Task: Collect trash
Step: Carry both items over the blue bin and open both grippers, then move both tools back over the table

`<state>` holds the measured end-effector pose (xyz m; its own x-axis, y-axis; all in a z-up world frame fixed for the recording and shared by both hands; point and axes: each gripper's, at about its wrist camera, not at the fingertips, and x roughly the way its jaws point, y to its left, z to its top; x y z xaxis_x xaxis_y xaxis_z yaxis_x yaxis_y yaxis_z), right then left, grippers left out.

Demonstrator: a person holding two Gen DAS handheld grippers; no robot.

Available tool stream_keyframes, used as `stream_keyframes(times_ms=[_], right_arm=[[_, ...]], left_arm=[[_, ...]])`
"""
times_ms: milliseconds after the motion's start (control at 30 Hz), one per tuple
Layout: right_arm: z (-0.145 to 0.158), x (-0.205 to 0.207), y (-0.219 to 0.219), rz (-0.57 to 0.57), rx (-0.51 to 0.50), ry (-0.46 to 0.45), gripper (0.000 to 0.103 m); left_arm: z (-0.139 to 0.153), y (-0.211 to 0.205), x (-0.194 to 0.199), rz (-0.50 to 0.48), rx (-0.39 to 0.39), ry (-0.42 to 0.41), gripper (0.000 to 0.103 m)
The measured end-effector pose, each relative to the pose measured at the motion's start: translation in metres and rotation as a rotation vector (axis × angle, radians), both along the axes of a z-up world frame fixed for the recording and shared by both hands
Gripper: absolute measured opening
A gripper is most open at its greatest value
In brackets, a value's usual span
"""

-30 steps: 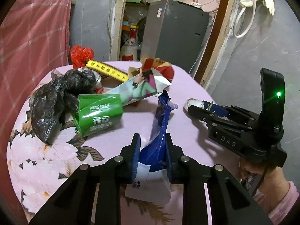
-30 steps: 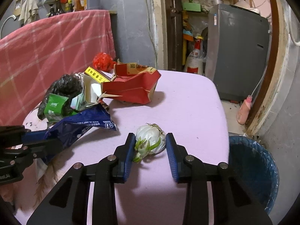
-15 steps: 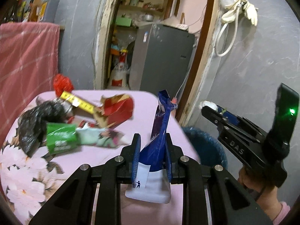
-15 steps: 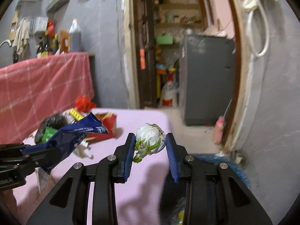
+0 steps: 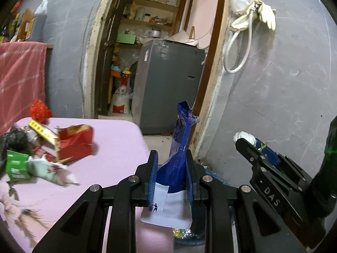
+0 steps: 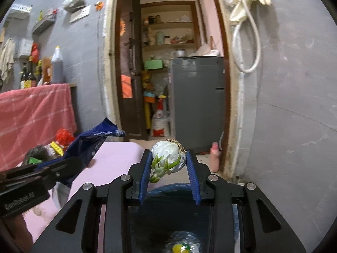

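Both tongs have swung off the table [image 5: 118, 139] toward the bin [image 6: 166, 213]. Left tongs [image 5: 171, 177] clamp a blue wrapper [image 5: 181, 139]; right tongs [image 6: 169, 166] clamp a garlic bulb [image 6: 168, 156], lower centre, above the bin. Next, likely: release each inside.

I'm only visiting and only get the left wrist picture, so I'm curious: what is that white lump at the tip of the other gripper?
Observer: It's a sprouting garlic bulb, white with green shoots, clamped between the blue pads of the right gripper.
Operator: Is there a bin nearby? I see only a blue sliver.
Observer: Yes. In the right wrist view, the blue-lined bin opens just beneath that gripper's fingers.
Operator: Is anything in it?
Observer: A yellow scrap lies at the bottom.
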<state>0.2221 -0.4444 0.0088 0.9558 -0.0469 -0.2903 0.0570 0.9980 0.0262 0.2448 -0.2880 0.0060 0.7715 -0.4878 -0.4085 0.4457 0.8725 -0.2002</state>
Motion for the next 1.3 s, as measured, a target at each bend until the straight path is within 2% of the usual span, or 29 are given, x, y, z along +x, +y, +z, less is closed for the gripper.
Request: stream_keyframes(times_ms=[200, 433, 633, 1000, 1100, 1300], right_arm=[[-0.013, -0.004, -0.028, -0.047, 0.032, 0.034, 0.031], [-0.04, 0.005, -0.057, -0.075, 0.086, 0.131, 0.031], [-0.061, 0.012, -0.074, -0.073, 0.129, 0.218, 0.031], [-0.063, 0.015, -0.077, -0.069, 0.138, 0.243, 0.034], [-0.062, 0.016, -0.077, -0.066, 0.139, 0.238, 0.04], [-0.055, 0.013, -0.075, -0.081, 0.129, 0.214, 0.04]], left_arm=[[-0.014, -0.028, 0.01, -0.021, 0.028, 0.029, 0.02], [-0.04, -0.056, 0.031, -0.057, 0.091, 0.149, 0.02], [-0.059, -0.07, 0.041, -0.077, 0.137, 0.201, 0.02], [-0.066, -0.069, 0.049, -0.093, 0.128, 0.256, 0.023], [-0.065, -0.067, 0.051, -0.1, 0.121, 0.265, 0.029], [-0.06, -0.061, 0.047, -0.089, 0.088, 0.251, 0.03]])
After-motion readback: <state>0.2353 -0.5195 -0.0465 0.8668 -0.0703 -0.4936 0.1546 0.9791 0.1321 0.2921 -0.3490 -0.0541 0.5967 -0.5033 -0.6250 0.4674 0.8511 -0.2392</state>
